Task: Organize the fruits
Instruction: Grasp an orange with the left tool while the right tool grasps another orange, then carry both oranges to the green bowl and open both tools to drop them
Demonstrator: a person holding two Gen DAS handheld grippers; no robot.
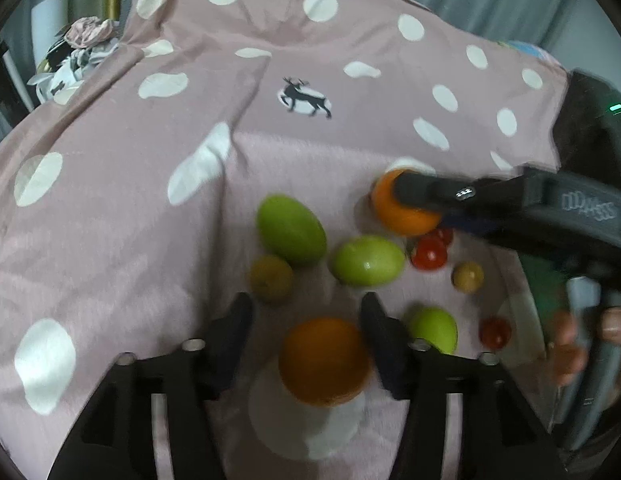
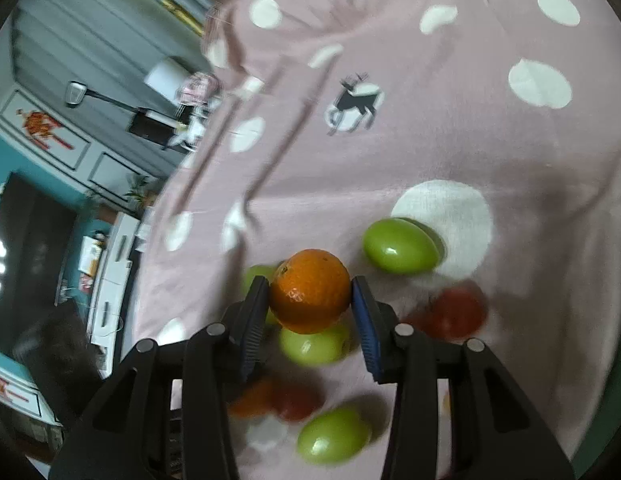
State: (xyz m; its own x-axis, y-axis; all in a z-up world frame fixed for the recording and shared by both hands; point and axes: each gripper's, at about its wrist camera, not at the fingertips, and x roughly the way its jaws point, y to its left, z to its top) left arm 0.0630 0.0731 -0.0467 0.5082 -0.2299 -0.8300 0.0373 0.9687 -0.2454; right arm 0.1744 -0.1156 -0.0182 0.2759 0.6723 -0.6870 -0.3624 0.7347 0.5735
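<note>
A pink fleece blanket with white polka dots and a dark reindeer motif (image 1: 302, 98) covers the whole surface and carries all the fruit. The right tool (image 2: 310, 300), black with blue-faced pads, reaches in from the right of the left wrist view; its fingers are clamped on a round orange (image 2: 310, 290), one pad pressing each side, and the fruit shows clear of the green fruit beneath it. The left tool (image 1: 306, 332), black and two-fingered, hangs with its fingers apart over a second round orange (image 1: 324, 360) that lies between them, neither finger visibly touching it, though blur makes the gap hard to judge. Two large oval green fruits (image 1: 290, 230) and (image 1: 366, 260) lie side by side in the middle of the blanket, and a smaller green fruit (image 1: 434, 328) rests just beyond the left tool's right-hand finger. A dull yellow-brown round fruit (image 1: 270, 278) sits just beside the larger green one. Two small red tomatoes (image 1: 428, 254) lie beneath the held orange, a third (image 1: 495, 332) apart near the blanket's edge. A small tan round fruit (image 1: 467, 277) lies between them. A person's hand (image 1: 570, 344) grips the right tool's handle.
</note>
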